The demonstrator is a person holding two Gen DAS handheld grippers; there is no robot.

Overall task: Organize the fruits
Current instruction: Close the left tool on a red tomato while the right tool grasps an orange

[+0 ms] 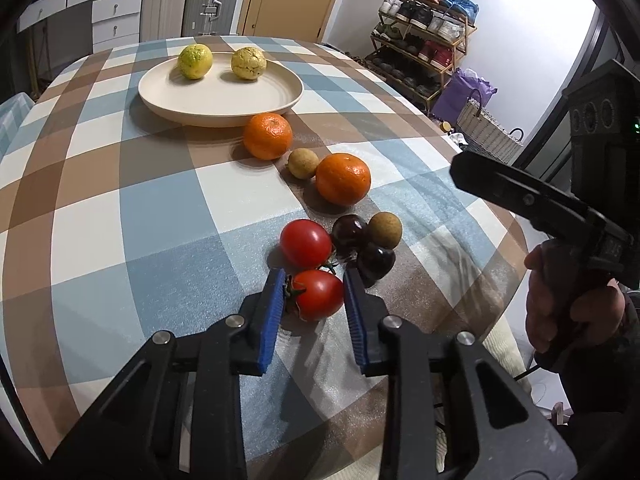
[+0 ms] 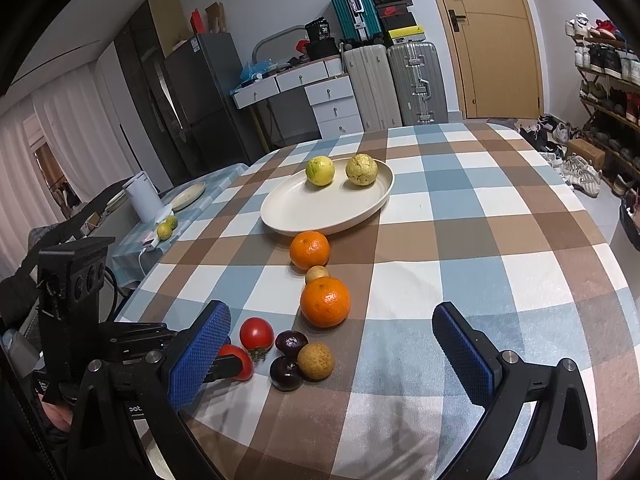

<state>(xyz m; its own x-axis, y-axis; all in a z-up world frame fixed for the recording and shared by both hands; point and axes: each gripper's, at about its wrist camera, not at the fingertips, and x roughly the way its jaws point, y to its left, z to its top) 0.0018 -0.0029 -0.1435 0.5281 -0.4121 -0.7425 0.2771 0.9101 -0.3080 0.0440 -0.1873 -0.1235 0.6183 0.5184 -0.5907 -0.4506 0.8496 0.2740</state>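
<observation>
My left gripper (image 1: 314, 280) has its blue pads on both sides of a red tomato (image 1: 318, 294) on the checked tablecloth; small gaps show, so it reads as open. A second tomato (image 1: 305, 243), two dark cherries (image 1: 350, 232), two brown longans (image 1: 385, 230) and two oranges (image 1: 343, 179) lie beyond it. A cream plate (image 1: 220, 92) holds two yellow-green guavas (image 1: 195, 61). My right gripper (image 2: 332, 320) is open and empty, above the table near the cherries (image 2: 285, 373) and the near orange (image 2: 325, 301).
The table's right edge (image 1: 516, 248) drops off near the fruit. A shoe rack (image 1: 424, 36) and a basket (image 1: 486, 130) stand to the right. Suitcases (image 2: 394, 84), drawers (image 2: 332, 108) and a side table with a white kettle (image 2: 142, 196) stand behind.
</observation>
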